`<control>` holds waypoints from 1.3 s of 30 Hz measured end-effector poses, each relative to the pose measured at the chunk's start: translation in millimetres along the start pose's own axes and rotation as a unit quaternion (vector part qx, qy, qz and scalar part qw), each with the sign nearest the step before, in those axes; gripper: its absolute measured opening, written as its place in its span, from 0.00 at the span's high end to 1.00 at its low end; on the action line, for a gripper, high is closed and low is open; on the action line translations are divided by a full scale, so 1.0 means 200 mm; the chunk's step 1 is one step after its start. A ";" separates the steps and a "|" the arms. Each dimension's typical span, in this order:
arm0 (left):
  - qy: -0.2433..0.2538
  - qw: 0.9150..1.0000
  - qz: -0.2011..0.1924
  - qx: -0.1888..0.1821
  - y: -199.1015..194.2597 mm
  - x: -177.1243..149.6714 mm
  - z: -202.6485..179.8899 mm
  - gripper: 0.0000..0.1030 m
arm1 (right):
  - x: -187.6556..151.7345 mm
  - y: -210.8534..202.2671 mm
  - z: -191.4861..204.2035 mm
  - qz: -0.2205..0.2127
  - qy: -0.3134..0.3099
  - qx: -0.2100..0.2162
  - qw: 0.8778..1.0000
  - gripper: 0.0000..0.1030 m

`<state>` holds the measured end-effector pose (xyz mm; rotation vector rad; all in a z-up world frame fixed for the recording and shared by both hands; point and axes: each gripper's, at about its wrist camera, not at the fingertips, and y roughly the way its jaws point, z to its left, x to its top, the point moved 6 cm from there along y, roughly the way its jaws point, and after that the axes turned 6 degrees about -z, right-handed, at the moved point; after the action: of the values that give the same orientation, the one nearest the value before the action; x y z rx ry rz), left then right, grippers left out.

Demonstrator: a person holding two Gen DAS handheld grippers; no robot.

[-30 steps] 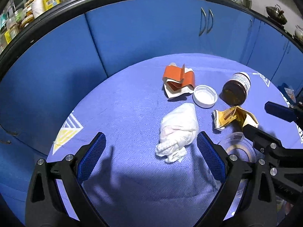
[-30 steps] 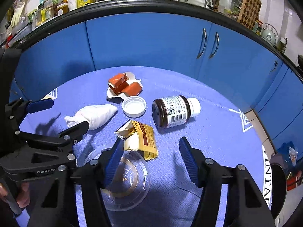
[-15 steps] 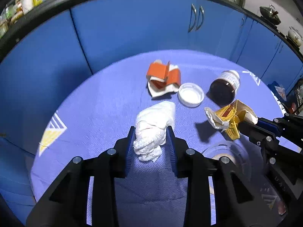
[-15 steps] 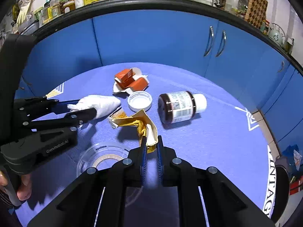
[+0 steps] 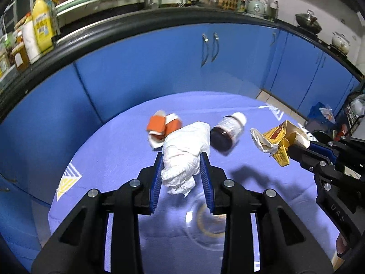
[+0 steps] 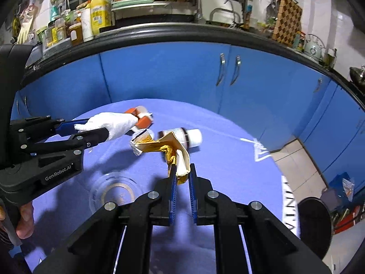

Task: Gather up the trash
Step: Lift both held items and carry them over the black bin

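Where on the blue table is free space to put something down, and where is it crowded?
Bare cloth lies left of the orange carton, toward the yellow triangle print, and right of the brown jar in the right wrist view. Crowded: around carton, jar and the clear lid.

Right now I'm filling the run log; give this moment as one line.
left gripper: shut on crumpled white tissue | right gripper: shut on torn yellow carton | both lifted off table

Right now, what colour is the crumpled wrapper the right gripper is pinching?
Golden yellow with cream-white inside; the wrapper shows best in the right wrist view.
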<state>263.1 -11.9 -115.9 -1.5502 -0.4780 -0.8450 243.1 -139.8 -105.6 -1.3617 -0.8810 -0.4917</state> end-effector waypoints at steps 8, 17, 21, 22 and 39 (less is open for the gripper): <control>0.026 0.999 -0.015 -0.011 -0.05 0.09 -0.21 0.68 | -0.01 -0.15 -0.20 -0.017 0.017 -0.031 0.999 0.90; 0.051 0.998 -0.020 -0.025 -0.06 0.15 -0.46 0.68 | -0.04 -0.28 -0.42 -0.027 0.038 -0.056 0.997 0.90; 0.061 0.997 -0.020 -0.032 -0.06 0.17 -0.58 0.68 | -0.07 -0.32 -0.50 -0.029 0.049 -0.066 0.996 0.90; 0.064 0.997 -0.020 -0.034 -0.06 0.17 -0.61 0.68 | -0.08 -0.32 -0.52 -0.029 0.051 -0.068 0.996 0.90; 0.116 0.991 -0.019 -0.061 -0.02 0.20 -1.08 0.68 | -0.26 -0.45 -0.94 -0.029 0.093 -0.110 0.989 0.90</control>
<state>234.5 -227.7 -85.6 -1.5344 -0.2905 -1.0861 191.1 -346.3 -83.1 -1.4651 -0.7314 -0.7658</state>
